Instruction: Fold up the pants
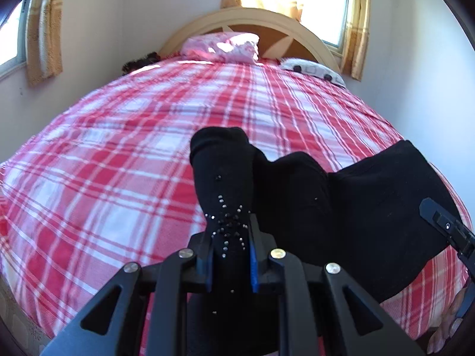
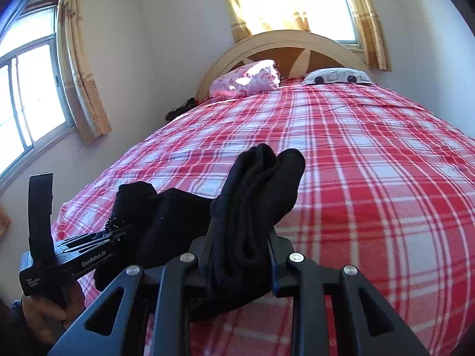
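The black pants (image 1: pixel 341 201) hang bunched between both grippers above the near end of the bed. My left gripper (image 1: pixel 230 237) is shut on a part with small rhinestones; the fabric sticks up past the fingers. My right gripper (image 2: pixel 242 231) is shut on a thick ribbed bunch of the pants (image 2: pixel 255 195), perhaps the waistband. The left gripper also shows at the lower left of the right wrist view (image 2: pixel 118 233), and the right gripper's edge at the right of the left wrist view (image 1: pixel 445 225).
The bed has a red and white plaid cover (image 1: pixel 133 148). A pink pillow (image 1: pixel 221 46) and a white patterned pillow (image 1: pixel 314 69) lie by the curved headboard (image 1: pixel 249 17). Curtained windows are behind and to the left. A dark item (image 1: pixel 139 60) lies at the bed's far left.
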